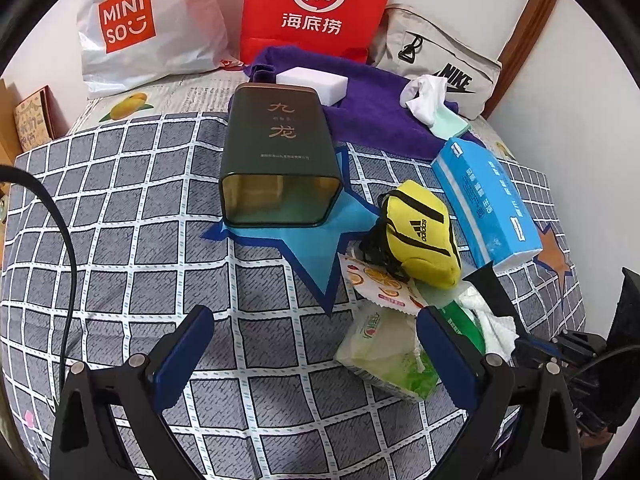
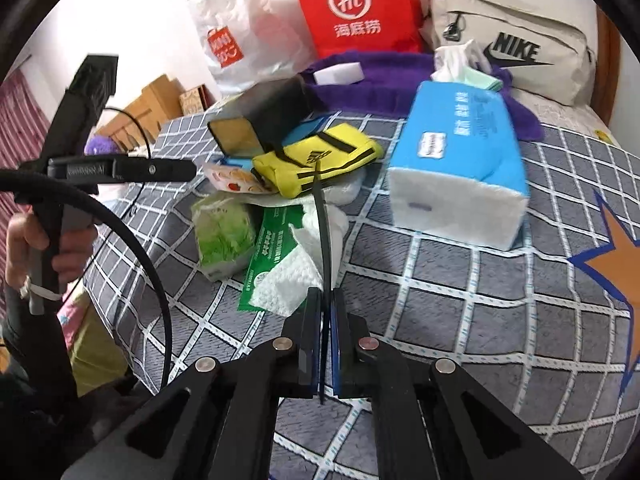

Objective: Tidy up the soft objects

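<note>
Bedsheet (image 1: pixel 120 208): grey, white grid, blue stars. Pouch (image 1: pixel 424 236): yellow, black stripes. Tissue pack (image 1: pixel 486 200): blue. Towel (image 1: pixel 372 116): purple. Tin (image 1: pixel 276 152): dark green. Bag (image 1: pixel 316 4): red.

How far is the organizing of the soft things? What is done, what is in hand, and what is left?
Nothing looks sorted yet. In hand: the right tool is shut on the black strap of the yellow pouch; the left tool hangs open, empty. Left: the pouch, the tissue packs, the blue tissue box and the purple towel lie loose on the bed, and the dark tin lies open.
</note>
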A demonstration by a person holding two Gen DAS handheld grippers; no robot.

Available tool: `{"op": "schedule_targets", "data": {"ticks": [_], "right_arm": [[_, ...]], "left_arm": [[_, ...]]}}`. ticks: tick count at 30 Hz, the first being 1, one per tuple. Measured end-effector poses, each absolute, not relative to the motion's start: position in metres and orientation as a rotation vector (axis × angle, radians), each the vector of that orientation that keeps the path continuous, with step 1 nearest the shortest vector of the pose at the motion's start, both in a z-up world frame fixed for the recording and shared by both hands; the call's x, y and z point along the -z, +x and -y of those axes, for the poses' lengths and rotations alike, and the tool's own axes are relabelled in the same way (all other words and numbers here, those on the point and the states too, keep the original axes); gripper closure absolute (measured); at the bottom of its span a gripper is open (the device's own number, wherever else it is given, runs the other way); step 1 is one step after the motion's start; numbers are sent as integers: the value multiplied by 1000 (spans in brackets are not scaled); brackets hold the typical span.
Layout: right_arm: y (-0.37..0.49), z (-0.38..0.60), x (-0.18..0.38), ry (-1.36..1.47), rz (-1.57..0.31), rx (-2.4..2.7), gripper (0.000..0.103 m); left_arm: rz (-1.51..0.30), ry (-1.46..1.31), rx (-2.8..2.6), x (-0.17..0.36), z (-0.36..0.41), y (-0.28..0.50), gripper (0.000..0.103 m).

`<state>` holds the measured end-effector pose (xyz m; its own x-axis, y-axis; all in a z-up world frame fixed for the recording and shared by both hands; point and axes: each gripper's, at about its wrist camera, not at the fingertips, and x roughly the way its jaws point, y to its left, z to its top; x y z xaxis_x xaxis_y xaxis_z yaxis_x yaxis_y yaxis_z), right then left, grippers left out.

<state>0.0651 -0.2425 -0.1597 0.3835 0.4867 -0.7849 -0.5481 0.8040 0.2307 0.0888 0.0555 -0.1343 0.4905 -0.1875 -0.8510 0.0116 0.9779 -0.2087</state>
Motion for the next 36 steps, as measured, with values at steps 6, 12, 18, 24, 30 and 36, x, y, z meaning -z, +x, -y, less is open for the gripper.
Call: {"op": "schedule_targets", "data": {"ticks": [6, 12, 18, 24, 30, 36], "right_arm": [[67, 260, 169, -67, -1010, -571, 96], [64, 258, 180, -103, -1021, -563, 90], [79, 247, 181, -79, -992, -575, 95], [73, 241, 173, -78, -975, -628, 99], [77, 247, 175, -61, -981, -579, 100], [62, 278, 150, -74, -932, -464, 100]], "left_arm": [[-1046, -192, 128, 131, -55, 86, 2], [-1055, -194, 131, 134, -52, 87, 2], [-1070, -179, 141, 139, -46, 88, 2], [-1073, -184, 137, 141, -47, 89, 2], [-1062, -171, 166, 138, -43, 86, 2], [-1059, -163, 197, 138, -34, 83, 2]]}}
